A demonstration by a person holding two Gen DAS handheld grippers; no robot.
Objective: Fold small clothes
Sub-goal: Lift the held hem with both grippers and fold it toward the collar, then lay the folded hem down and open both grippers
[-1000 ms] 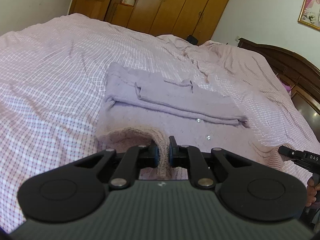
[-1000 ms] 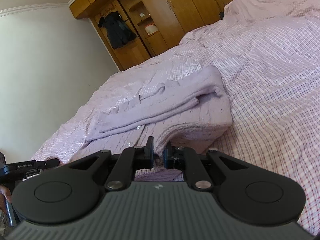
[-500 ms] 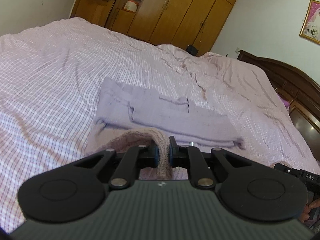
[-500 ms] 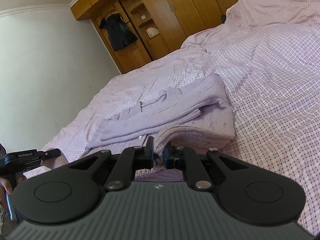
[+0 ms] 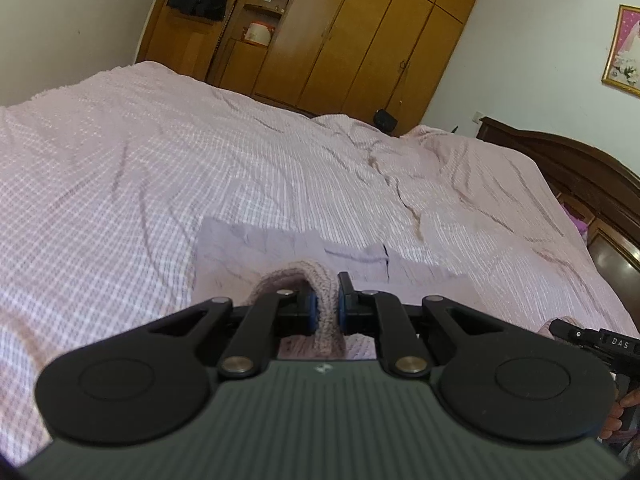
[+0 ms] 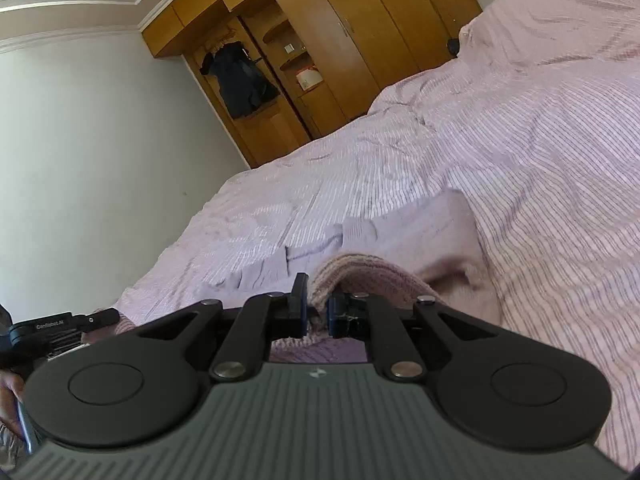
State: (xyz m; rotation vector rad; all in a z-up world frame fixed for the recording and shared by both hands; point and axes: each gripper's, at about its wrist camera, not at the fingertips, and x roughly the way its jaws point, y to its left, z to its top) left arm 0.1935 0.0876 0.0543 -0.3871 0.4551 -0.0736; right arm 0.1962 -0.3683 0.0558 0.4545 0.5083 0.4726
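A lilac knitted sweater lies on the pink checked bed, its sleeves folded across its body. My left gripper is shut on the sweater's ribbed hem and holds it up over the body. My right gripper is shut on the same hem at the other corner. The sweater shows in the right wrist view beyond the lifted hem. Most of its body is hidden behind both grippers.
The pink checked bedspread spreads all around. Wooden wardrobes stand at the far side, with a dark garment hanging. A dark wooden headboard is at the right. The other gripper's tip shows at the right edge.
Both grippers have carried the held hem forward over the sweater's body and folded sleeves, toward its far edge. Less of the sweater shows beyond the fingers now.
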